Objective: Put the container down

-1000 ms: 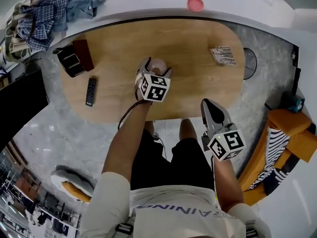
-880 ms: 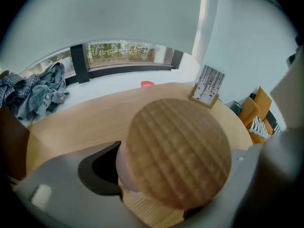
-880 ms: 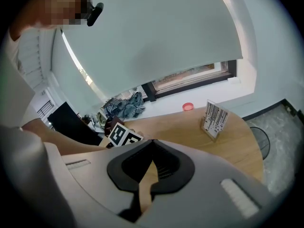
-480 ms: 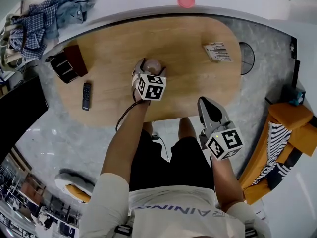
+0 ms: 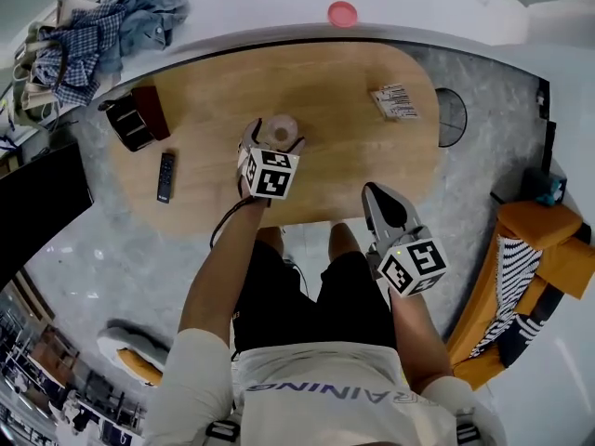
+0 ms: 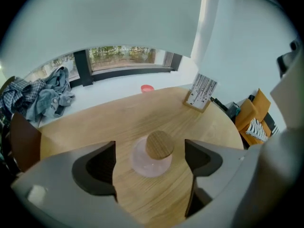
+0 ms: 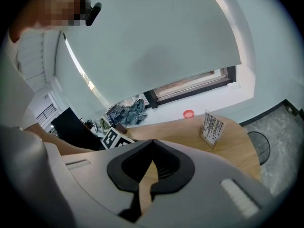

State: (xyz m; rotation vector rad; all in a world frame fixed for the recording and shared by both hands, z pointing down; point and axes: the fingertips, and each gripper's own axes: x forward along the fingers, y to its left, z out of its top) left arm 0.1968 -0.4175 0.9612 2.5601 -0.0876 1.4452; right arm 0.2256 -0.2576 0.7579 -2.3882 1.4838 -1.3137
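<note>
The container [image 6: 152, 156], a clear round jar with a wooden lid [image 6: 159, 145], stands upright on the wooden surface [image 5: 353, 147]. The left gripper [image 6: 149, 147] is opening, its jaws apart on either side of the container without touching it. The right gripper [image 7: 152, 148] is clenched and empty, held off the near edge of the surface.

Oval wooden table [image 5: 335, 91] with four things on it
Wood-lidded container [image 5: 280, 130] stood mid-table; remote [image 5: 165, 176] and dark box [image 5: 138, 116] lay toward the left end, printed card stand [image 5: 394, 101] toward the right
</note>
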